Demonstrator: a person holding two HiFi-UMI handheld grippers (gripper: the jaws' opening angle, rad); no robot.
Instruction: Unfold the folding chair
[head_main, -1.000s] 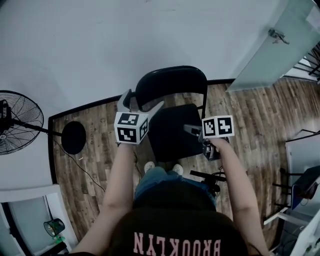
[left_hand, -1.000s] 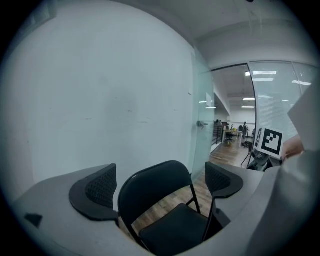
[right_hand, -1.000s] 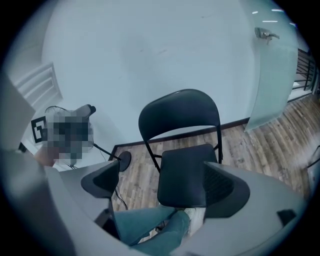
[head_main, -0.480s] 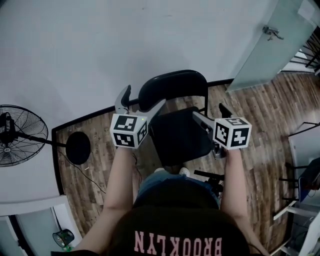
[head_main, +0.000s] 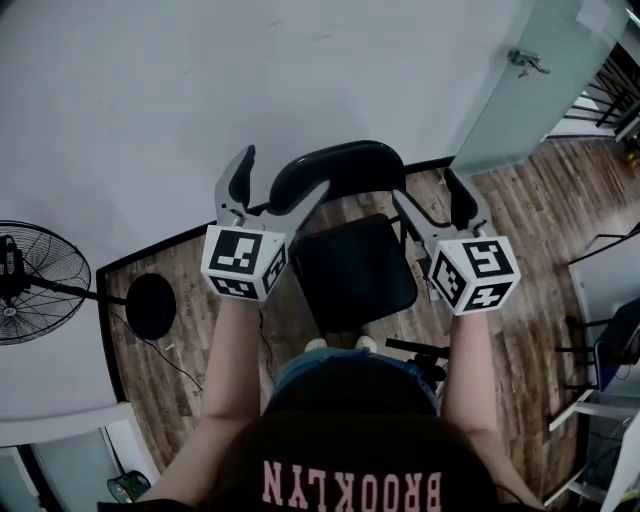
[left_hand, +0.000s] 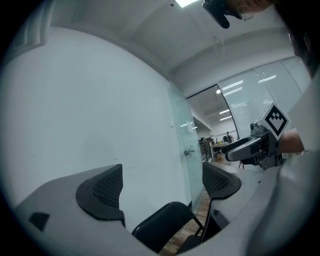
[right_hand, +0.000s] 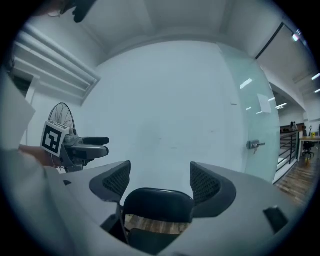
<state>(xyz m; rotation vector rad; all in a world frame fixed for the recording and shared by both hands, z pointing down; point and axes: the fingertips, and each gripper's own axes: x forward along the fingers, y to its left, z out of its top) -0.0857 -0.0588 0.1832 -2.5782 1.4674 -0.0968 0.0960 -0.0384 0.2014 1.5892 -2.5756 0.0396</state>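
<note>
OK, status: the chair (head_main: 352, 270) looks fully unfolded already. Its seat (head_main: 340, 285) is flat and the backrest (head_main: 335, 168) is up. It stands on the wood floor (head_main: 200, 330) directly in front of me, just off the white wall (head_main: 300, 70). So I'd call the unfold step done and this the let-go end of the job. My left claw (head_main: 283, 175) is released, jaws wide and nothing in them; in its own view the chair only shows past the pads, well apart from them. My right claw (head_main: 425, 185) is empty too. Its jaws have just been closing partway and there is a clear gap between the pads. The backrest shows through that gap in its view but sits far off, untouched. Both claws hang roughly level on either side of the backrest top, pointing at the wall. For orientation, the seat front faces me and the backrest faces the wall. The long axis is upright, from legs to backrest top. Next move, if any, is a lock check. That means dropping one claw to the seat front edge and pressing straight down, not toward the wall, or the chair may slide or start refolding. The fan (head_main: 35, 285) on the left is well clear.
</note>
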